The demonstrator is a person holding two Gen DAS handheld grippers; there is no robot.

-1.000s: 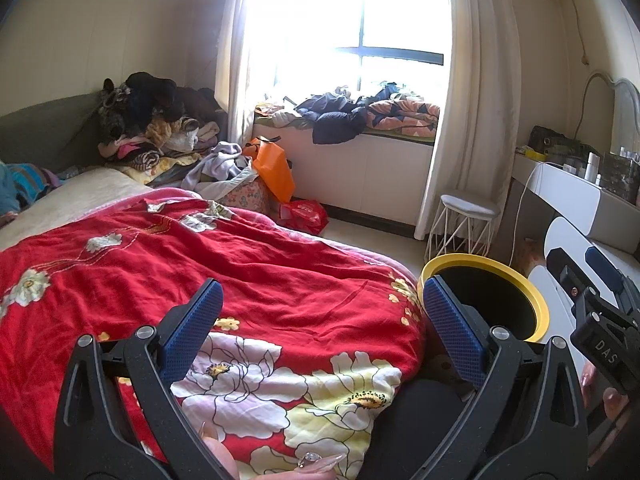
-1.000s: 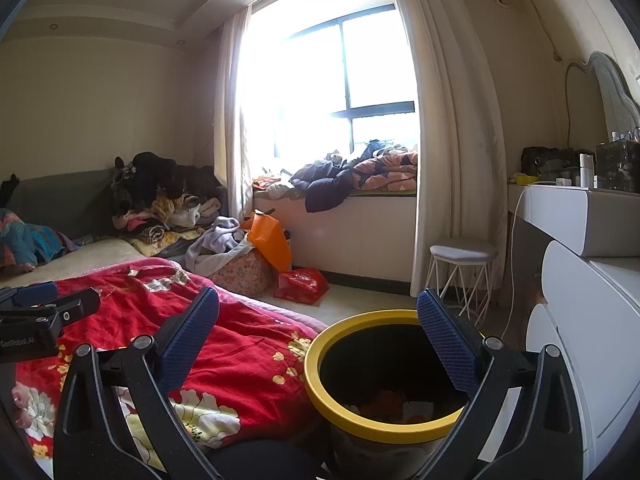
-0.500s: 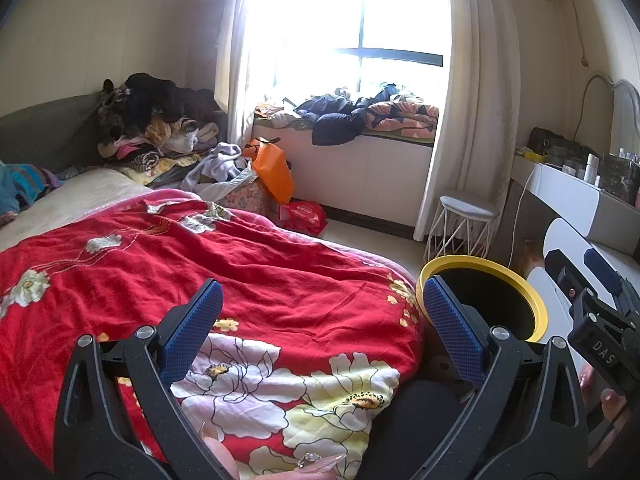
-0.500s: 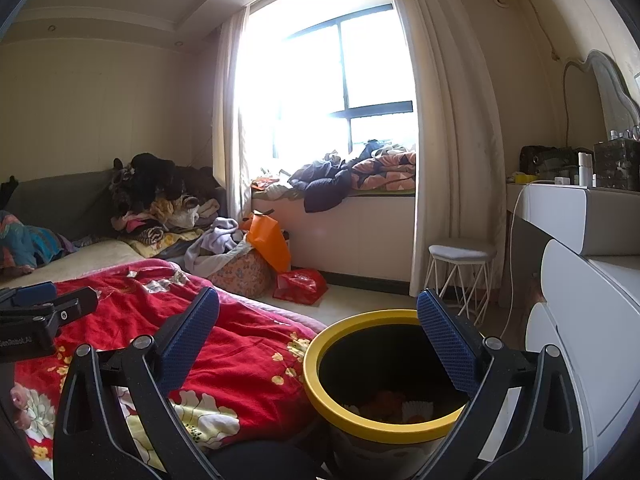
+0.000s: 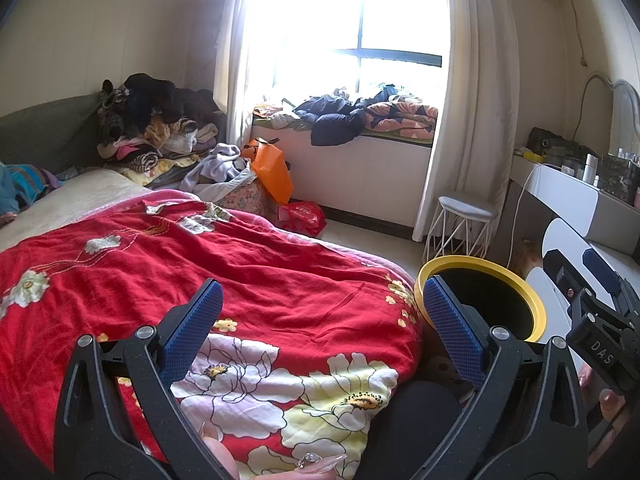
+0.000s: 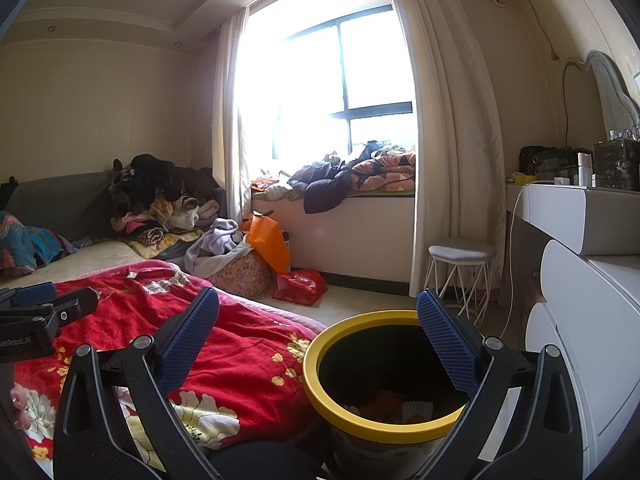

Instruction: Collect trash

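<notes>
Trash (image 6: 394, 402) sits at the bottom of the yellow-rimmed bin (image 6: 320, 344) beside the bed (image 5: 280, 280), both my left gripper (image 5: 320, 312) and right gripper (image 6: 318, 318) spread wide and empty, so I judge I'm between pickups and must find another piece.

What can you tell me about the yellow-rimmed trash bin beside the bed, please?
The trash bin is round, with a thick yellow rim and a dark inside. It stands upright on the floor, close against the corner of the bed with the red floral blanket, with white drawers on its other side. It has no lid. At the bottom lie orange and white scraps. Neither open gripper touches it.
</notes>
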